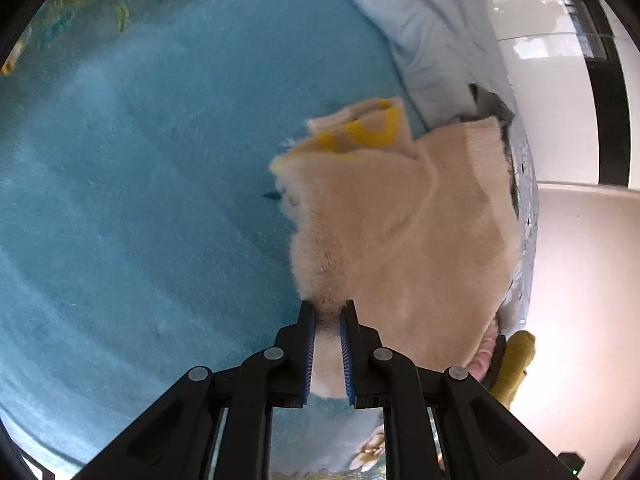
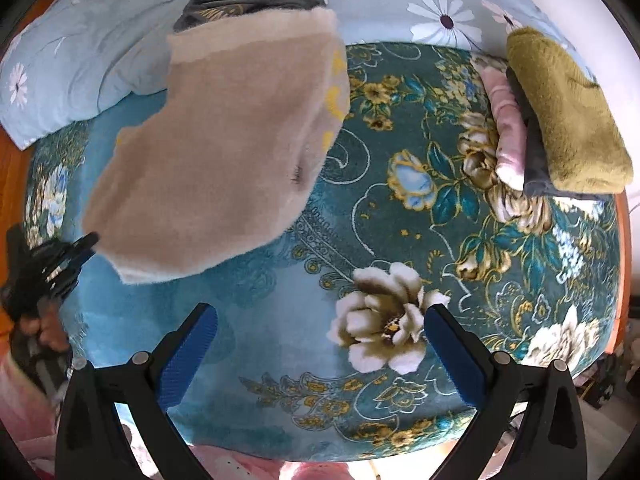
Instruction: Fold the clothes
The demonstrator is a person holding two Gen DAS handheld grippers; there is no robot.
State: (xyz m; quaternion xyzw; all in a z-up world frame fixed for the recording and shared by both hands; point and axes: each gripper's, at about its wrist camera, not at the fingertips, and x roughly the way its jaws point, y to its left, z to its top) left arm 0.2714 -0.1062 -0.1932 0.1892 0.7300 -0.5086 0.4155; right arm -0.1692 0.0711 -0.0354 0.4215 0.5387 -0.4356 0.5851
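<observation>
A fluffy beige garment (image 1: 400,220) with yellow marks is folded over and held above the teal floral bedspread (image 1: 140,200). My left gripper (image 1: 328,312) is shut on its near edge. In the right wrist view the same garment (image 2: 208,152) hangs at the upper left, with the left gripper (image 2: 76,250) at its lower left corner. My right gripper (image 2: 320,320) is open and empty, above the bedspread (image 2: 400,208) near a white flower.
A stack of folded clothes, olive (image 2: 568,120) on grey and pink (image 2: 508,136), lies at the bed's right edge. A light blue daisy-print quilt (image 2: 100,40) and a dark garment (image 2: 256,0) lie at the far side. White floor (image 1: 580,280) lies beyond the bed.
</observation>
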